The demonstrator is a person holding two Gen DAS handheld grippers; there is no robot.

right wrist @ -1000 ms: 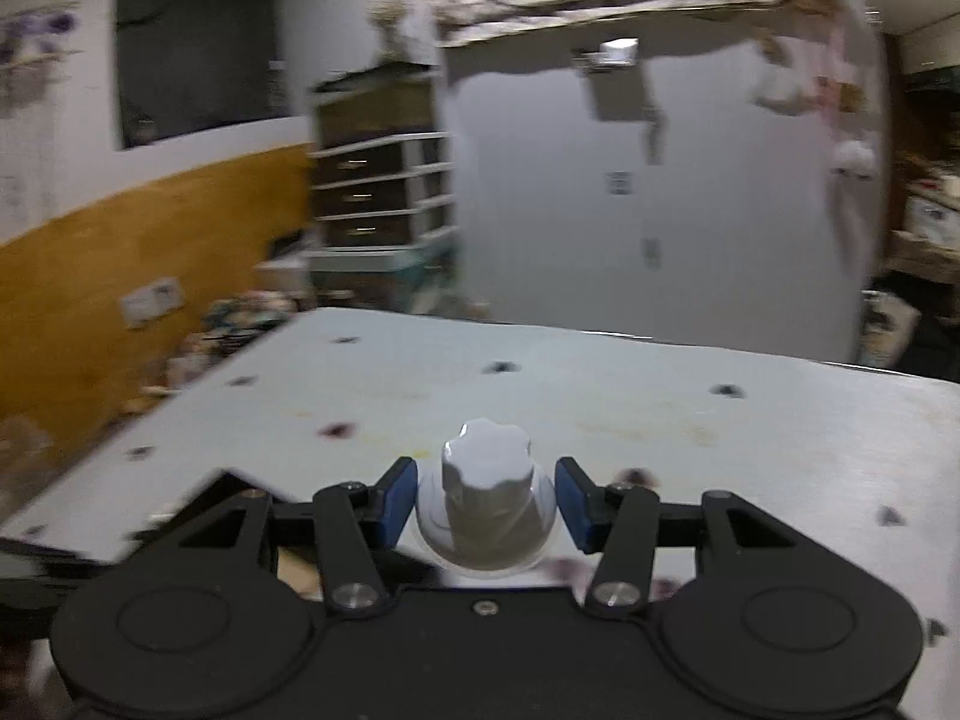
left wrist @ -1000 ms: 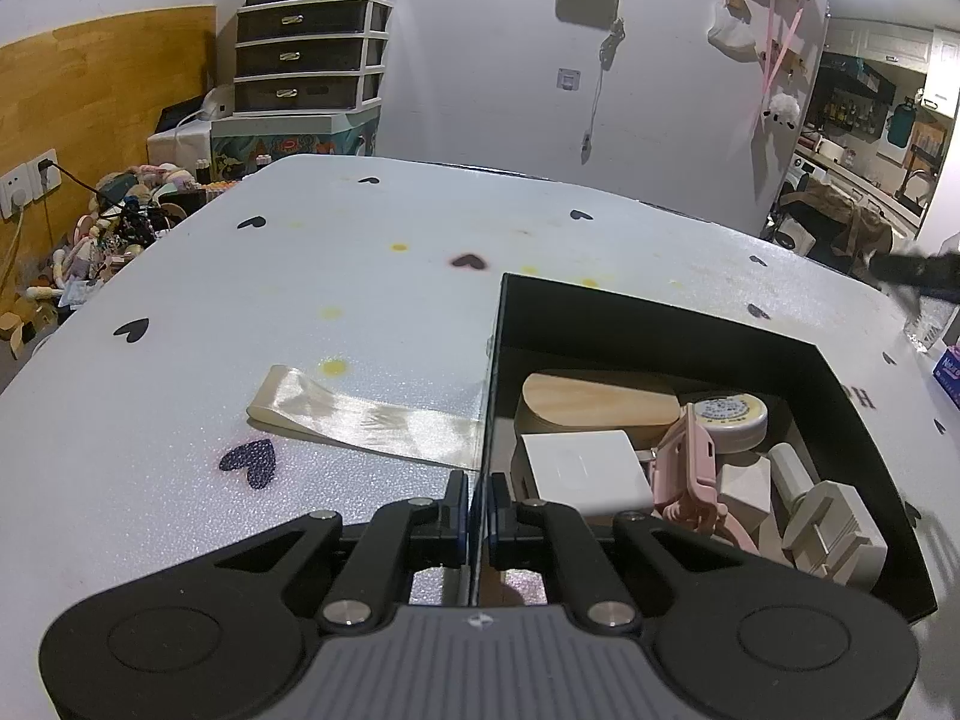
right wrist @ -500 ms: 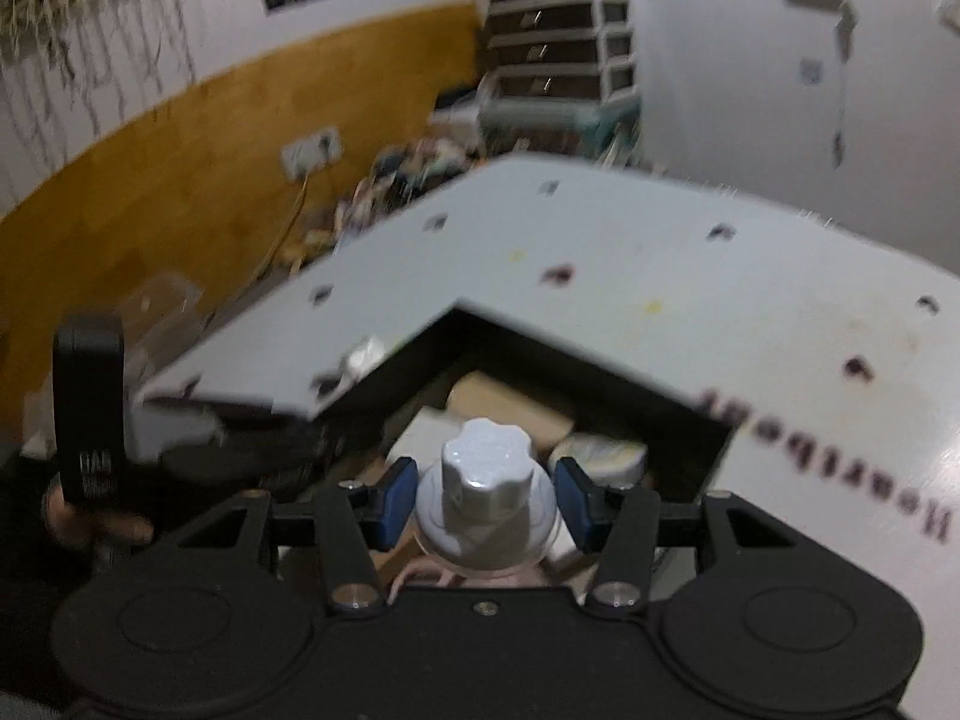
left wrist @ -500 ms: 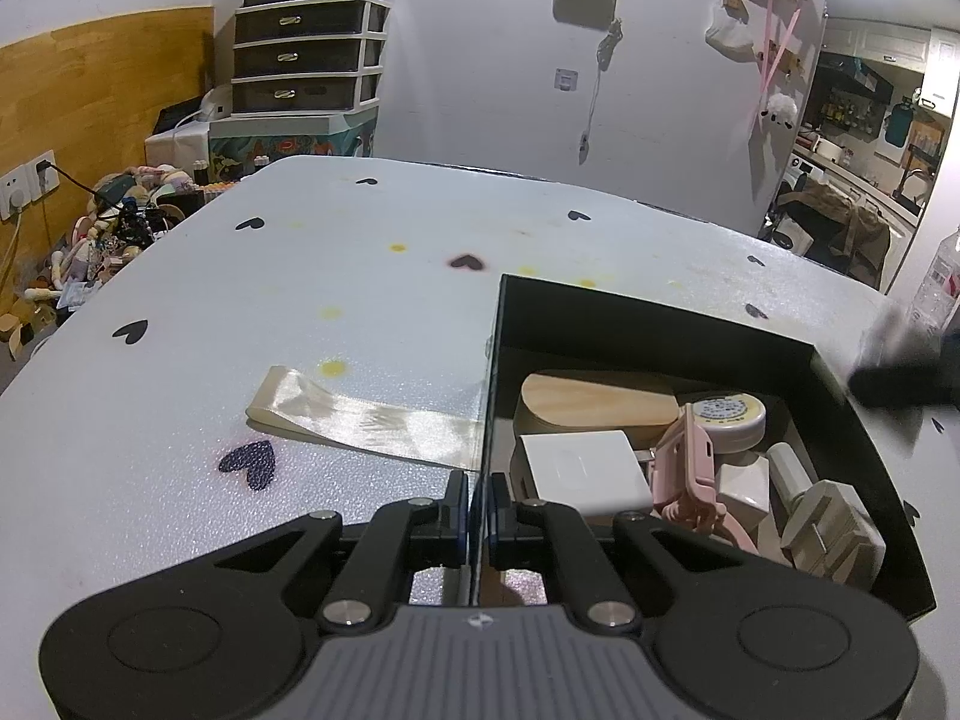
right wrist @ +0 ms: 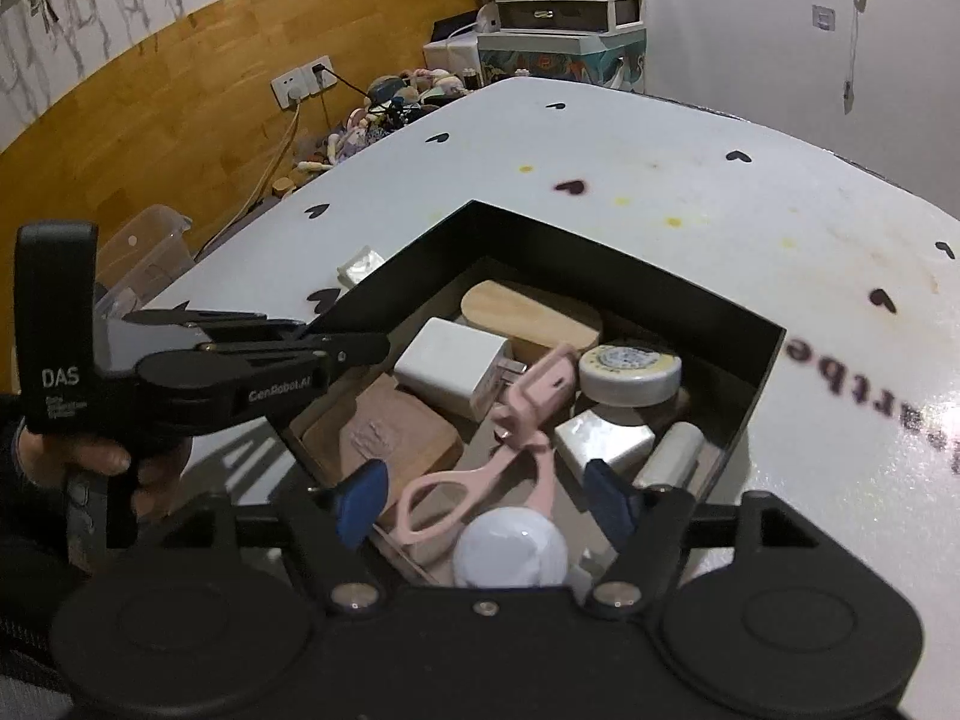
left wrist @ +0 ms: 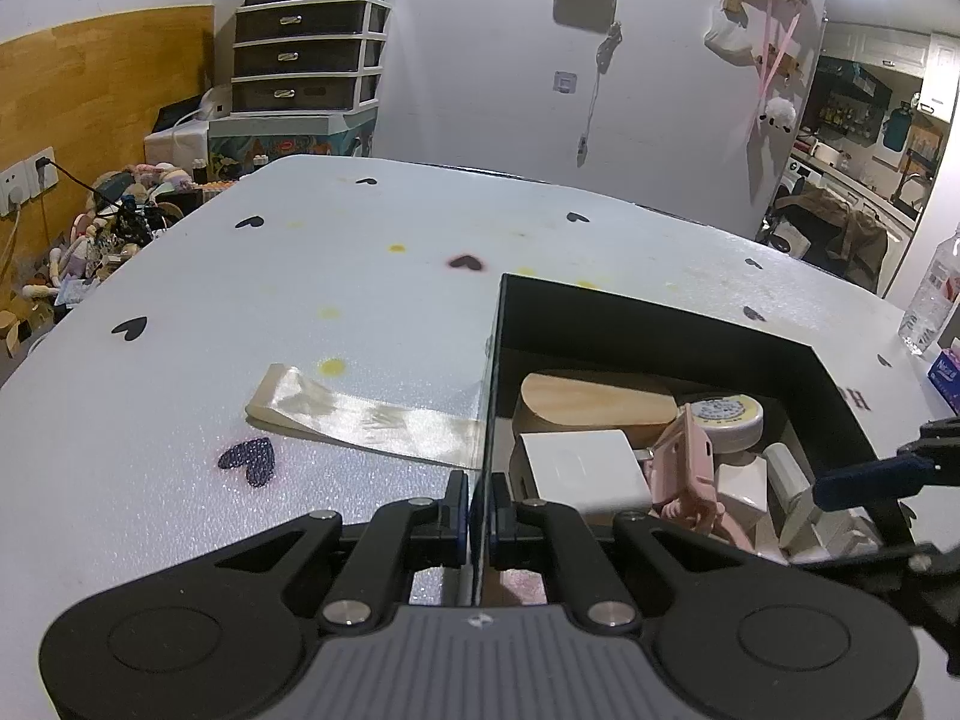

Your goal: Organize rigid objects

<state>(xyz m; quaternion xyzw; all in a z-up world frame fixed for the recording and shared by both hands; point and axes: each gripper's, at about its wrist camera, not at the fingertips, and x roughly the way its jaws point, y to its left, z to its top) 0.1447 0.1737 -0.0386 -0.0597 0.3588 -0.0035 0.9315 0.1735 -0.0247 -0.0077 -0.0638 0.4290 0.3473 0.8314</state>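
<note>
Left wrist view: the left tool stays clenched on the thin wall of the black box on the bench.

Right wrist view: the right tool is now released; the white ribbed knob has dropped into the box, beside the pink eyelash curler. This item seems placed.

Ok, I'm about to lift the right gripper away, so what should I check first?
1. Right gripper open: ok, pads wide apart.
2. White knob inside black box: ok, lying below the pads.
3. Left gripper steadying the box: ok, shut on its wall.
4. Pink curler clear of the pads: cannot tell.
5. Everything boxed: not ok, pearly strip lies on the table.
</note>
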